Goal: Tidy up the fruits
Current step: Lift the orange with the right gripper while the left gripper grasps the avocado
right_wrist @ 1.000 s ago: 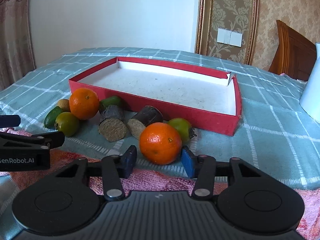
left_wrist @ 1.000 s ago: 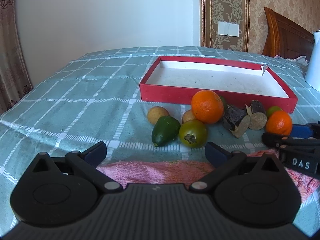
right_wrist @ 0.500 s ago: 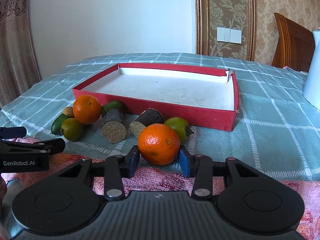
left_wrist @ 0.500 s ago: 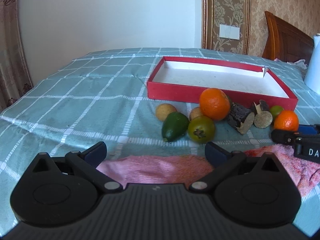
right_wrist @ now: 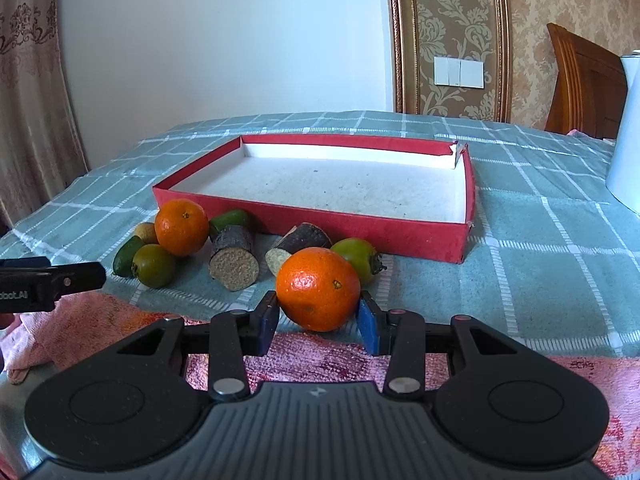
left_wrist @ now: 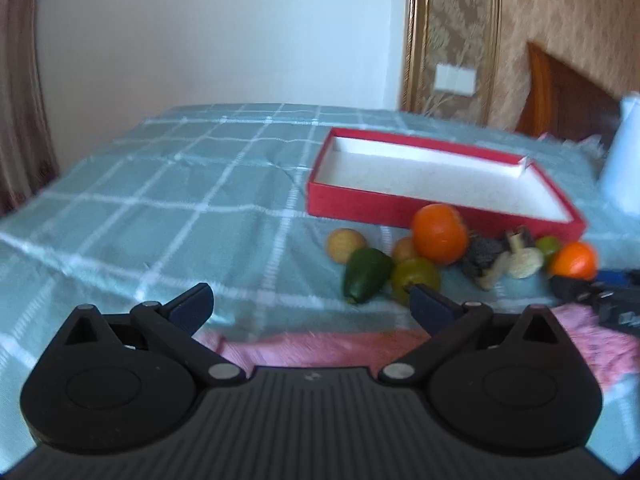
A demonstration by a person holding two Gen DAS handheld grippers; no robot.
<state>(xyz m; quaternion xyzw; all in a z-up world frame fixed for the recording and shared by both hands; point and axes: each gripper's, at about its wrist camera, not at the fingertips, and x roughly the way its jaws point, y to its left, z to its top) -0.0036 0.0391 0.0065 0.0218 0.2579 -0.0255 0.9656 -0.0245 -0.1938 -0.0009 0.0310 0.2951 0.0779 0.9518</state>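
Observation:
My right gripper [right_wrist: 318, 322] is shut on an orange [right_wrist: 318, 289], its blue pads against both sides; the orange is slightly raised over the pink towel [right_wrist: 360, 356]. A red tray [right_wrist: 400, 232] with a white inside stands just behind. Left of the held orange lie two cut dark cane pieces [right_wrist: 234, 254], a second orange [right_wrist: 181, 226] and several green fruits [right_wrist: 153, 265]. My left gripper [left_wrist: 308, 304] is open and empty, short of the fruit pile [left_wrist: 438, 232]. The same tray shows in the left wrist view [left_wrist: 360, 208].
A white kettle [right_wrist: 630, 132] stands on the right of the checked green cloth [right_wrist: 540, 240]. A wooden chair back [right_wrist: 580, 80] is behind it. The left gripper's finger [right_wrist: 60, 278] pokes into the right wrist view at the left.
My right gripper has closed onto the orange and lifted it slightly. My left gripper has swung left and pulled back, so the fruit pile now sits to the right in its view.

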